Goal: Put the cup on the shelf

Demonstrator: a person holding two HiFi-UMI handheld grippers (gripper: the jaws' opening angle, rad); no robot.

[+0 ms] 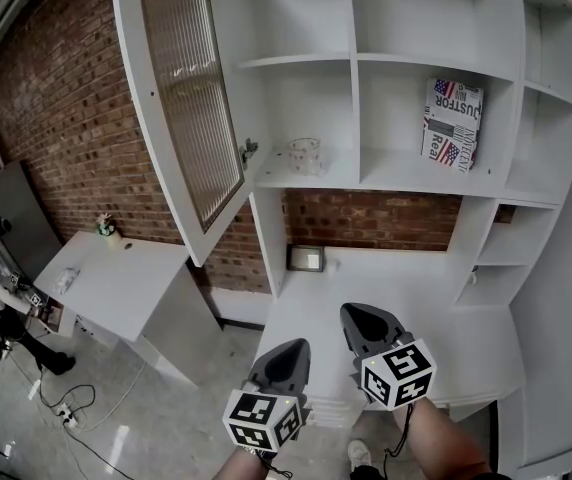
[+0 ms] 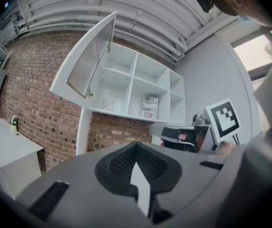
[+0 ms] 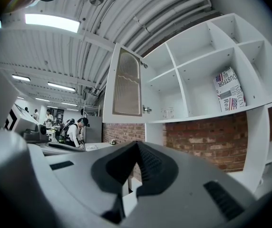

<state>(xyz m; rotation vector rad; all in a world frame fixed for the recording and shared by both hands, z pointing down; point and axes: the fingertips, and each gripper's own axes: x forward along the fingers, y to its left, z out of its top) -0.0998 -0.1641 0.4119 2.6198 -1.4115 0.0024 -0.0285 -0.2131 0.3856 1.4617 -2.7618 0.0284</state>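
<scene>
Cup [image 1: 304, 155] of clear glass stands upright in the lower left compartment of a white wall shelf [image 1: 386, 180], near the front edge and apart from everything else. A ribbed-glass cabinet door [image 1: 188, 98] hangs wide open to its left. In the compartment to the right, a box printed with flags and lettering [image 1: 453, 123] leans against the divider. Low in the head view, well below and apart from the shelf, the left gripper [image 1: 288, 358] and the right gripper [image 1: 366, 326] point level over a white desk [image 1: 416, 278]. Each has its jaws pressed together with nothing between them. Judging by this, the placing looks done and both tools are clear of the cup. If the cup is to be set deeper, a good approach would come straight in from the front with the jaws spread wide before contact. That approach should stay away from the open door and close gently on the thin glass so it does not tip off the edge.
</scene>
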